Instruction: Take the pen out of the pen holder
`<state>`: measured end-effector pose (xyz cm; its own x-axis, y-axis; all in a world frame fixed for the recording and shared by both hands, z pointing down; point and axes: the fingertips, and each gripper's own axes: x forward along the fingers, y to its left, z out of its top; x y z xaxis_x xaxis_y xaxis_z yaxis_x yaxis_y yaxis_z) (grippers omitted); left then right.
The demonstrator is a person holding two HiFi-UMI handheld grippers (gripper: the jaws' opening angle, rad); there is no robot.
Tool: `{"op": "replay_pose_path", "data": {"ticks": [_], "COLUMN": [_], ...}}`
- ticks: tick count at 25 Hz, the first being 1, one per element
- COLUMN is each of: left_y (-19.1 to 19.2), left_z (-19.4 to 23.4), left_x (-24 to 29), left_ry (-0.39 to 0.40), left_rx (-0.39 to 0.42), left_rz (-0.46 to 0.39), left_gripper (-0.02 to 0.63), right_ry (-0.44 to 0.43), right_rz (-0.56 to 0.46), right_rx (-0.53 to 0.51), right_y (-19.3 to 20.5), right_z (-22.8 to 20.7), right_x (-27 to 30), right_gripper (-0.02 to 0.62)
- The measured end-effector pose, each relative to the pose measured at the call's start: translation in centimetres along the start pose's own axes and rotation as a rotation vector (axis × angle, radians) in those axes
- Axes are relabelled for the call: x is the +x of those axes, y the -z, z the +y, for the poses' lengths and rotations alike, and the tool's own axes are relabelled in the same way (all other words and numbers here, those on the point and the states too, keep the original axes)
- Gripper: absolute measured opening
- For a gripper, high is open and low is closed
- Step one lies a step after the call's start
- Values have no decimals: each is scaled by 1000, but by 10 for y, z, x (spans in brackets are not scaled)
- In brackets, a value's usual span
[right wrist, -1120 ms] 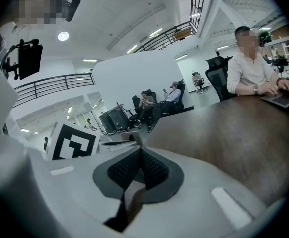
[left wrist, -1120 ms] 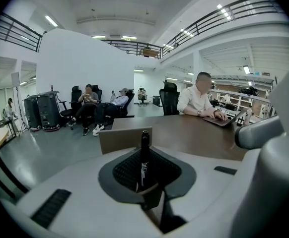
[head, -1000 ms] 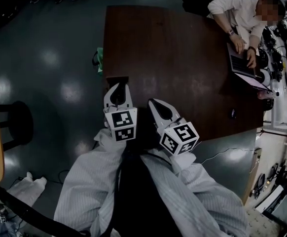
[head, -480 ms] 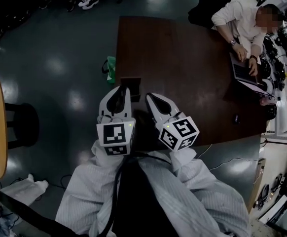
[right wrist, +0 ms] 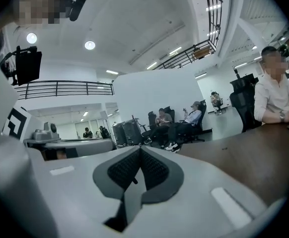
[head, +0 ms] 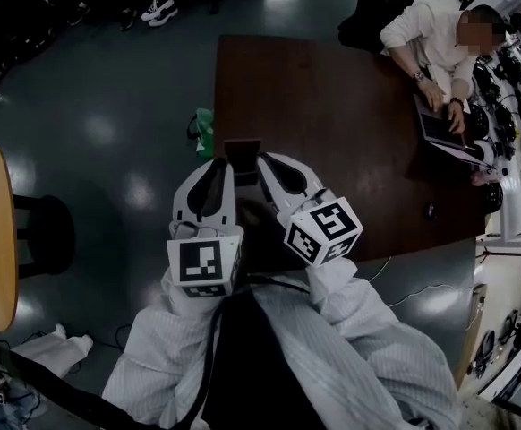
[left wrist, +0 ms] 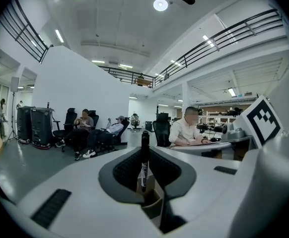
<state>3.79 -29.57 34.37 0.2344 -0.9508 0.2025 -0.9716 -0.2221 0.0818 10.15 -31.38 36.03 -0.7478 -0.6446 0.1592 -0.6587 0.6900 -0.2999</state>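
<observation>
The pen is not yet out: it stands in the cardboard pen holder, clamped by the left gripper near the table's left edge, while the right gripper is closed and empty.

- The left gripper looms larger in the head view, and its marker cube slides toward the lower left.
- The right gripper climbs up and left in the frame, closing on the left one.
- The pen holder shifts rightward and now sits between both grippers' tips.
- The table drifts right.
</observation>
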Motion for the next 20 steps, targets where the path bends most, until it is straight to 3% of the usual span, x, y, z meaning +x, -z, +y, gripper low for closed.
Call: {"op": "replay_pose_path", "data": {"ticks": [20], "left_y": [-3], "left_z": [2], "left_x": [9], "left_ry": [26], "left_rx": [-4], "left_rz": [-4], "left_gripper": [48], "right_ry": [12], "right_rz": [10], "right_rx": [-9], "right_y": [-1], "right_z": [0], "right_x": [-3], "right_gripper": [0]}}
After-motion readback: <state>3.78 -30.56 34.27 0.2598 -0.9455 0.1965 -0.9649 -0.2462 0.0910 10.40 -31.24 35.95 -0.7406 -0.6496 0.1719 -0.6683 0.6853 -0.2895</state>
